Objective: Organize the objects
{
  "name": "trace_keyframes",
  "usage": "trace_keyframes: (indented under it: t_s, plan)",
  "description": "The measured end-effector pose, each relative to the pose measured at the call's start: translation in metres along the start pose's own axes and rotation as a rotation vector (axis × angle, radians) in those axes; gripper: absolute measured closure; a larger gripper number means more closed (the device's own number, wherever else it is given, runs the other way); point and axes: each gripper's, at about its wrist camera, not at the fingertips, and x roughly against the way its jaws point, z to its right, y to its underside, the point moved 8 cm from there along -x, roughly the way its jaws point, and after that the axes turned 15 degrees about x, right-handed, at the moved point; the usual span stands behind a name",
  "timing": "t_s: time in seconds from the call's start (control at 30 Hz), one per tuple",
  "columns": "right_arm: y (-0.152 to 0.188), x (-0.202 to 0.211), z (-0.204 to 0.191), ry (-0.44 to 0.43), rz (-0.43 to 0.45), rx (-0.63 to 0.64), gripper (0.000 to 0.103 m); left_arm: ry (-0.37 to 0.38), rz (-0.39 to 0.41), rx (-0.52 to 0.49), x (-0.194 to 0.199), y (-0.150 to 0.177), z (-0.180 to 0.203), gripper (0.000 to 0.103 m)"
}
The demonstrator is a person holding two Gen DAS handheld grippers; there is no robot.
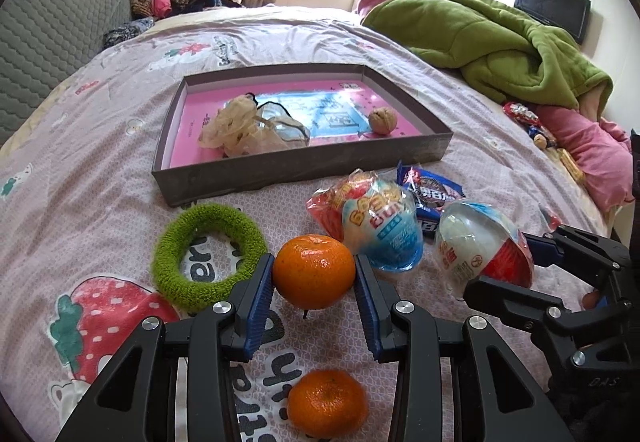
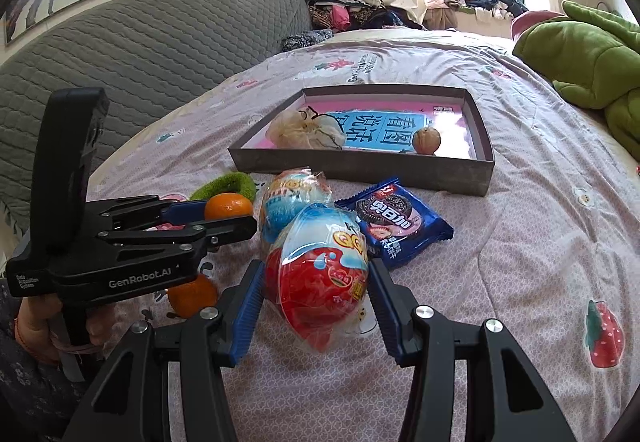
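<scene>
My left gripper (image 1: 314,274) is shut on a tangerine (image 1: 315,270), held just above the bedspread; it also shows in the right wrist view (image 2: 228,206). My right gripper (image 2: 316,292) is shut on a red-and-white wrapped egg snack (image 2: 318,282), which also shows in the left wrist view (image 1: 486,250). A second tangerine (image 1: 327,403) lies on the bed below my left gripper. A blue wrapped egg snack (image 1: 380,226), a blue cookie packet (image 2: 396,222) and a green hair ring (image 1: 210,254) lie in front of a shallow grey box (image 1: 280,175).
The box holds a mesh pouch (image 1: 250,127) and a walnut (image 1: 383,121) on its pink floor. A green blanket (image 1: 492,37) and pink cloth (image 1: 592,157) with small snacks (image 1: 524,115) lie to the right. A grey headboard (image 2: 160,41) is at left.
</scene>
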Motion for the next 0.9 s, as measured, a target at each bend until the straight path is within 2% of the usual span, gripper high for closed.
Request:
trace_keyframes:
  t_s: [0.9]
  plan:
    - [-0.01,0.01,0.006,0.036,0.046,0.018,0.051,0.003,0.098,-0.04,0.032,-0.009,0.012,0.063]
